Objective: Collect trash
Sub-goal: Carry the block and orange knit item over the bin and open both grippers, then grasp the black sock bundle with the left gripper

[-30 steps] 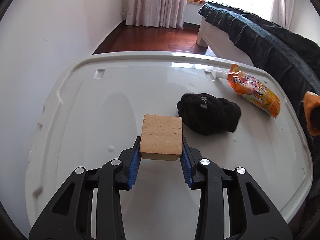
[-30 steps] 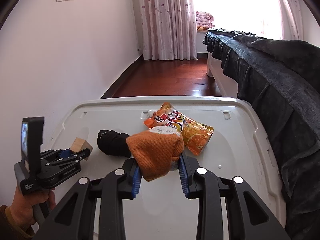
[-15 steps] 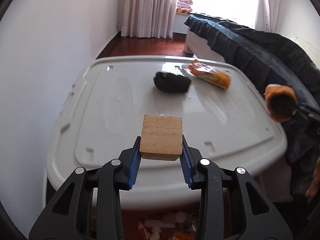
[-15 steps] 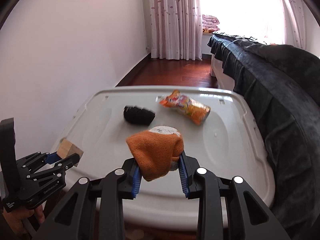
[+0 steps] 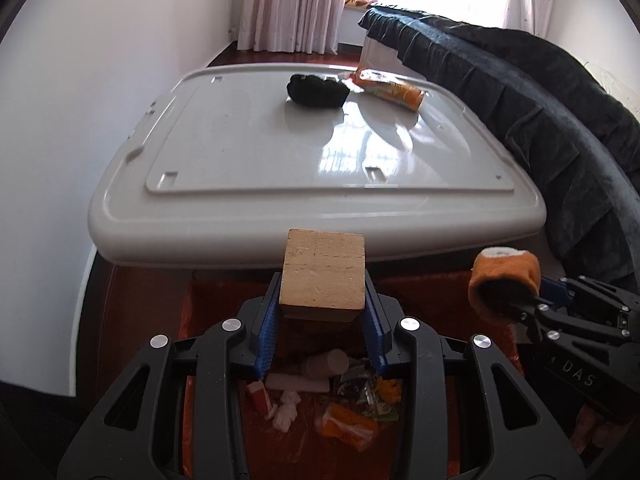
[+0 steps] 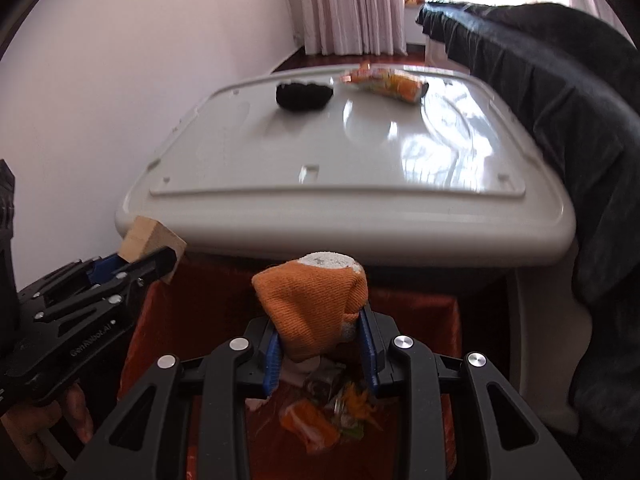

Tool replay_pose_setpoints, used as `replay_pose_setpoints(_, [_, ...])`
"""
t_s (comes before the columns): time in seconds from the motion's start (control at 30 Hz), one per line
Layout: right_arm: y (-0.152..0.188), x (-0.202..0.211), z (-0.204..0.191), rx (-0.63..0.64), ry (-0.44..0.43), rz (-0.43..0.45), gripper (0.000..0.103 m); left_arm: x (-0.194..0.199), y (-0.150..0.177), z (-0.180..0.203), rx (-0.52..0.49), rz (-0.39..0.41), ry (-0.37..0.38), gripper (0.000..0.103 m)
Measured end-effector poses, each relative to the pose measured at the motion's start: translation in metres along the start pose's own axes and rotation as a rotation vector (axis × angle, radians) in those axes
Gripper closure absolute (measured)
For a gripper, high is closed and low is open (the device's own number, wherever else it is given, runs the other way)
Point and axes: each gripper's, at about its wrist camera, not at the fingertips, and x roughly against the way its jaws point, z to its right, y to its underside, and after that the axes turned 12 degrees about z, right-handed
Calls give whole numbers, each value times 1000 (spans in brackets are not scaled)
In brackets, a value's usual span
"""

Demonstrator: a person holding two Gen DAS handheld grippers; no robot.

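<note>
Orange plastic lines the trash bin (image 5: pixel 208 320) nearest the cameras, already holding wrappers and crumpled scraps. Above its mouth the left gripper (image 5: pixel 322 316) pinches a wooden block (image 5: pixel 323 270) between narrowly set fingers, and the right gripper (image 6: pixel 320 344) clamps an orange sock (image 6: pixel 312 304) the same way; neither is released yet. Farther off, on the grey lid (image 5: pixel 240 152), a black sock (image 5: pixel 317 90) and an orange snack packet (image 5: pixel 390 89) lie close together, uncollected. By this showing, two drops and two pickups remain.
</note>
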Motion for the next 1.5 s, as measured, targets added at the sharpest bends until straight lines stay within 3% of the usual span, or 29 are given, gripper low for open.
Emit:
replay_pose_setpoints(0.27, [27, -13, -6, 24, 38, -66, 70, 1, 22, 1, -14, -37, -32, 67])
replay_pose_setpoints(0.37, [28, -13, -6, 35, 58, -64, 65, 0, 25, 1, -7, -50, -34, 67])
replay_pose_setpoints(0.4, [28, -13, -6, 42, 66, -66, 56, 0, 25, 1, -2, -51, -37, 65])
replay_pose_setpoints(0.47, [28, -10, -6, 42, 78, -48, 44, 3, 24, 0, 17, -44, -36, 52])
replay_pose_setpoints(0.53, [26, -6, -5, 50, 96, -24, 32, 9, 19, -1, 25, -10, -72, 28])
replay_pose_setpoints(0.63, [19, 2, -3, 50, 110, 31, 26, 17, 9, 0, 8, 36, -137, 17])
replay_pose_setpoints(0.9, [-5, 23, -1, 74, 146, 147, 23, 24, -18, -1, -6, 96, -170, 14])
replay_pose_setpoints(1.3, [-28, 21, 9, 72, 144, 170, 23, 9, -43, 1, 12, 115, -163, 13])
replay_pose_setpoints(1.5, [-60, 25, 14, 76, 135, 226, 23, -11, -59, 3, 6, 115, -158, 13])
